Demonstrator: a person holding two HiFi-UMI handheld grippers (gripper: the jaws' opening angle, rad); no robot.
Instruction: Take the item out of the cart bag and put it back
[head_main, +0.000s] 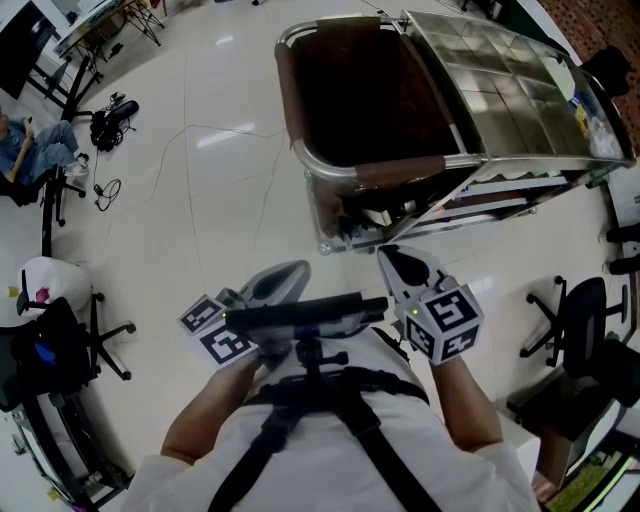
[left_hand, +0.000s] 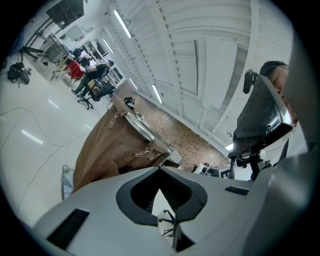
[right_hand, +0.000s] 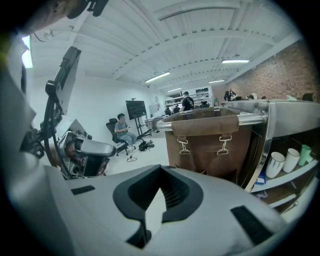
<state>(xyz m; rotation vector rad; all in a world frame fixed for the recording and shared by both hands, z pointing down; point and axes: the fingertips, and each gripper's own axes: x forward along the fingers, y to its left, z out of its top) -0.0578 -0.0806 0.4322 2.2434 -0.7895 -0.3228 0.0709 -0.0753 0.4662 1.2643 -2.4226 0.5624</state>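
Note:
A metal cart (head_main: 500, 90) stands ahead of me with a brown cart bag (head_main: 365, 95) hung at its left end, its dark mouth open upward; I cannot see inside it. The bag also appears in the left gripper view (left_hand: 107, 145) and, with its two buckled straps, in the right gripper view (right_hand: 207, 137). My left gripper (head_main: 298, 270) and right gripper (head_main: 393, 256) are held close to my chest, short of the cart, both pointing toward it. Both are shut with nothing between their jaws (left_hand: 160, 171) (right_hand: 160, 169).
White cups (right_hand: 280, 162) stand on the cart's lower shelf. Office chairs stand at right (head_main: 580, 320) and left (head_main: 60, 340). A seated person (head_main: 30, 145) and cables (head_main: 108, 125) are on the far left of the pale floor (head_main: 200, 220).

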